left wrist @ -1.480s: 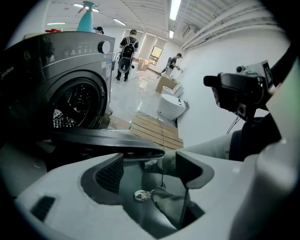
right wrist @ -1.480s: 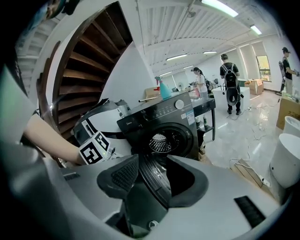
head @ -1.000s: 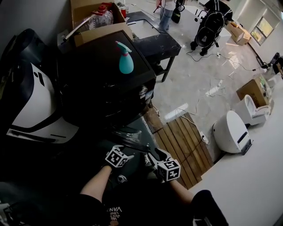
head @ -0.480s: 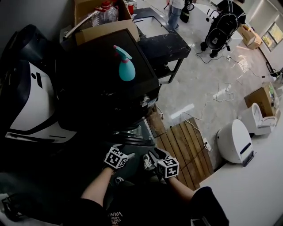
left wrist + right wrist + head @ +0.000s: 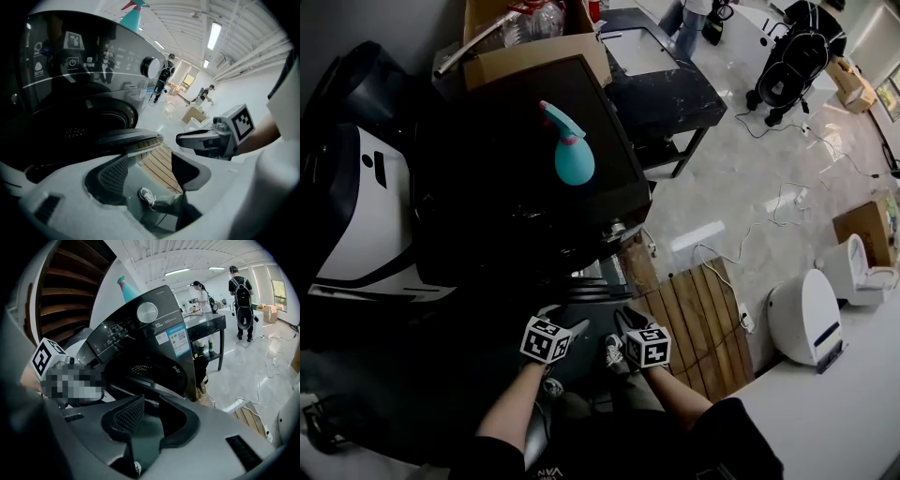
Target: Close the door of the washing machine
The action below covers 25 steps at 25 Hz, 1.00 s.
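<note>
The black washing machine [image 5: 525, 178] stands with its round door [image 5: 592, 298] swung open and tipped out low at its front. My left gripper [image 5: 578, 325] and right gripper [image 5: 622, 321] hover side by side just above the door's near edge. In the left gripper view the left gripper [image 5: 150, 161] is open, with the door rim [image 5: 122, 138] just past its tips. The right gripper [image 5: 151, 405] has just been closing its jaws; a gap still shows and nothing is between them. It faces the drum opening [image 5: 145, 366].
A teal spray bottle [image 5: 570, 150] stands on the machine's top. A cardboard box [image 5: 525, 47] sits behind it and a black table [image 5: 666, 84] to its right. A wooden slat mat [image 5: 694, 319], a white toilet-like unit [image 5: 802, 314] and floor cables [image 5: 750, 225] lie right.
Both grippers have drawn closer together over the open door. The right one has come lower and toward the machine, and its jaws look narrower.
</note>
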Each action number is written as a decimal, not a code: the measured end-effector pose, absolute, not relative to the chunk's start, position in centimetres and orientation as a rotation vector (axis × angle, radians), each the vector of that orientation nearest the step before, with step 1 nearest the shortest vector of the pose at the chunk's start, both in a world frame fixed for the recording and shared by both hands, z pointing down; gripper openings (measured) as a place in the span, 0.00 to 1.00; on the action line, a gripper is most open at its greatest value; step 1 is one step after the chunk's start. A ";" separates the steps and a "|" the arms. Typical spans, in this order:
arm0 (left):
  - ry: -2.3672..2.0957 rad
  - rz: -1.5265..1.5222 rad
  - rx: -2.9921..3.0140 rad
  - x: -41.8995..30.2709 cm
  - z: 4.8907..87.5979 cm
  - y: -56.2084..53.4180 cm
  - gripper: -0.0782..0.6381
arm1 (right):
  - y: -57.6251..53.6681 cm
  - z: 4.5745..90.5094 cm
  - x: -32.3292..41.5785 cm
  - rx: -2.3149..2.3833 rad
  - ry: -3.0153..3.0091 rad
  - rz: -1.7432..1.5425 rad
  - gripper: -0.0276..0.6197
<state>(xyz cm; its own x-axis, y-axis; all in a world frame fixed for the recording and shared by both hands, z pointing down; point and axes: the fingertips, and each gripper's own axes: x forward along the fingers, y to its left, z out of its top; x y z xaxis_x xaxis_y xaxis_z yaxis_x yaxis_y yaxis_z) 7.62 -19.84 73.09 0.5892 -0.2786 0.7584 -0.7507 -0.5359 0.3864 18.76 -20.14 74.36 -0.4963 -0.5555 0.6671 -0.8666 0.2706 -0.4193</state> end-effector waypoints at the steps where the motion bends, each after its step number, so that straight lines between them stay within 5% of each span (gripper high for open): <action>1: -0.828 0.821 2.090 7.7 73.1 -20.4 0.53 | -20.8 74.7 18.8 1.292 -2.157 1.098 0.19; 9: -0.923 0.745 2.062 7.9 72.9 -24.4 0.53 | -27.2 77.2 19.3 1.434 -2.145 1.171 0.05; 20: -1.079 0.605 1.983 5.9 72.8 -26.9 0.52 | -32.3 79.0 18.1 1.515 -2.142 1.304 0.04; 25: -1.326 0.563 1.916 1.5 72.3 -27.5 0.36 | -33.4 79.3 17.6 1.523 -2.147 1.313 0.04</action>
